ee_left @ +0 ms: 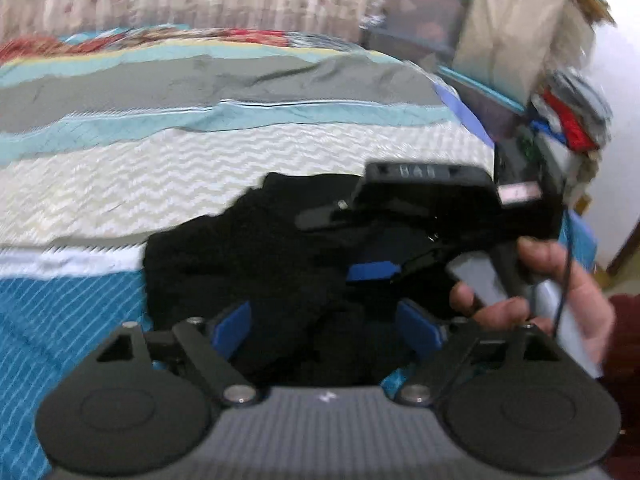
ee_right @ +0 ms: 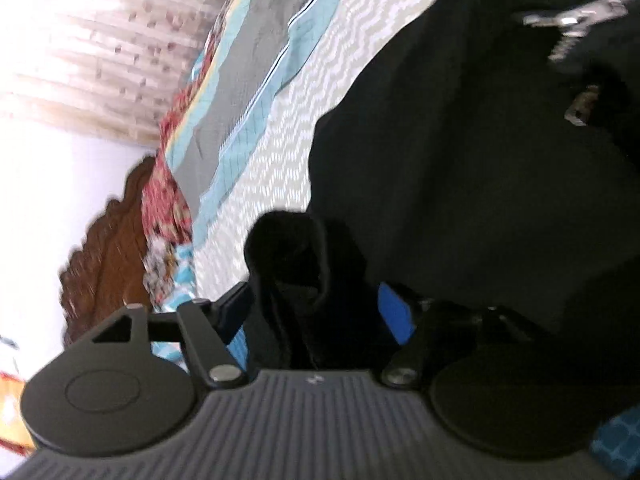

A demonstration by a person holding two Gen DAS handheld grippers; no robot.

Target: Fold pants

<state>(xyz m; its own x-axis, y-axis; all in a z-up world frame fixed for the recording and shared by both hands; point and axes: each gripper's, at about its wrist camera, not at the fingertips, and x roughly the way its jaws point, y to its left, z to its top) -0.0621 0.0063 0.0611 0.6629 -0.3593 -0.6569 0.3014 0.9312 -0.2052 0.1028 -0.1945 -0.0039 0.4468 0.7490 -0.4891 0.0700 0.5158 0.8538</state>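
The black pants [ee_left: 248, 264] lie bunched on the patterned bedspread [ee_left: 160, 168]. My left gripper [ee_left: 326, 326] has its blue pads [ee_left: 232, 328] apart, with black cloth lying between them. The right gripper shows in the left wrist view [ee_left: 352, 240], held by a hand [ee_left: 560, 296], with its fingers over the pants. In the right wrist view my right gripper [ee_right: 316, 312] has a bunched fold of the pants [ee_right: 460, 140] between its blue pads [ee_right: 394, 312]. A zipper [ee_right: 572, 20] shows at the top right.
The bed carries a striped cover in grey, teal and chevron white [ee_left: 240, 92]. Plastic bins and piled clothes [ee_left: 500, 60] stand at the back right. A carved wooden headboard [ee_right: 108, 248] and a curtain [ee_right: 100, 40] are in the right wrist view.
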